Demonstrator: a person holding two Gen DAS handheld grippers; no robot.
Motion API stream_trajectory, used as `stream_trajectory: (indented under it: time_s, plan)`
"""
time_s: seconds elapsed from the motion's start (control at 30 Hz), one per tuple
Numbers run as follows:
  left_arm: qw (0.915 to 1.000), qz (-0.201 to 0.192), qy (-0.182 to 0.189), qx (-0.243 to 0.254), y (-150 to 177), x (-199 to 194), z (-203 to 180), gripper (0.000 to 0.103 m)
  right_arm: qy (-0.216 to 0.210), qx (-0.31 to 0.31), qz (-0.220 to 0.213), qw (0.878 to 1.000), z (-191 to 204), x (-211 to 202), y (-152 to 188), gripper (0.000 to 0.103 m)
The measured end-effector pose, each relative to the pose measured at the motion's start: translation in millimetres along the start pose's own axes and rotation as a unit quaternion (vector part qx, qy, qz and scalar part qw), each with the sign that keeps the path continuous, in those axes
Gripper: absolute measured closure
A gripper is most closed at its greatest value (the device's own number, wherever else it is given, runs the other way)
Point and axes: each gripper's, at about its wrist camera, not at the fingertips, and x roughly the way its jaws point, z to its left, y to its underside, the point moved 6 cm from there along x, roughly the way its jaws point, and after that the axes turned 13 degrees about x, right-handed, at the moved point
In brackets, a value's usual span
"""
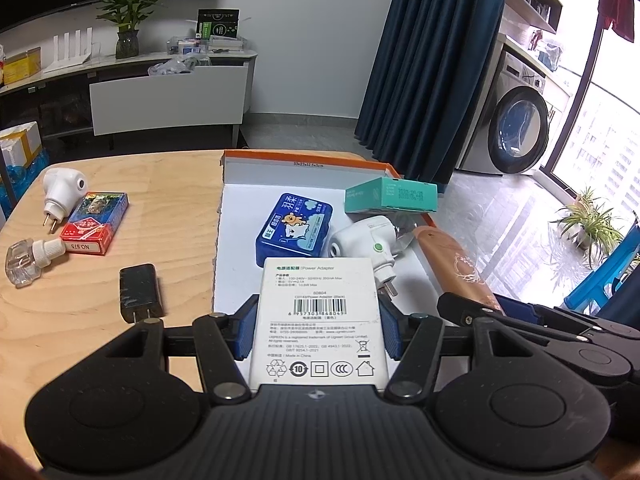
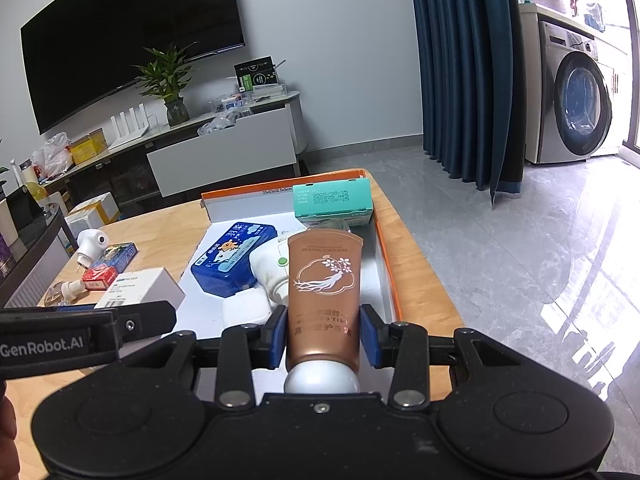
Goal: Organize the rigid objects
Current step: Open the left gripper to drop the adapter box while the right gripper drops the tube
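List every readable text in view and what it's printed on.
"Power Adapter", white adapter box in left gripper.
"HAND CREAM", brown tube in right gripper.
"33x23x12.5x5cm", orange-edged tray.
"NO 975", red card box.
"GenRobot.AI", the left gripper's arm.
Blue tin and teal box: too blurred to read.

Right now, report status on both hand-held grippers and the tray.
Left hand-held gripper shut on white adapter box. Right hand-held gripper shut on hand cream tube. Both over orange-rimmed tray. Tray crowded: blue tin, white plug, teal box.
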Motion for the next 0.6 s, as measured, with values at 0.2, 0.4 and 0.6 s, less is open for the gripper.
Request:
stream_trajectory:
  time_s: [0.2,0.4,0.6]
  plan:
    - [1.0,0.003,0.002,0.001,1,1,-2,0.043,0.005,-0.007,0.006,1.0,3,9,2,0.055]
    - [1.0,0.007,0.004,0.0,2,3,-2,0.043,0.005,-0.008,-0.003,1.0,4,8,0,0.047]
    - [0.9998,0.014,0.014,0.003,3,7,-6,0.043,0.007,-0.001,-0.012,1.0,3,3,-4,0.036]
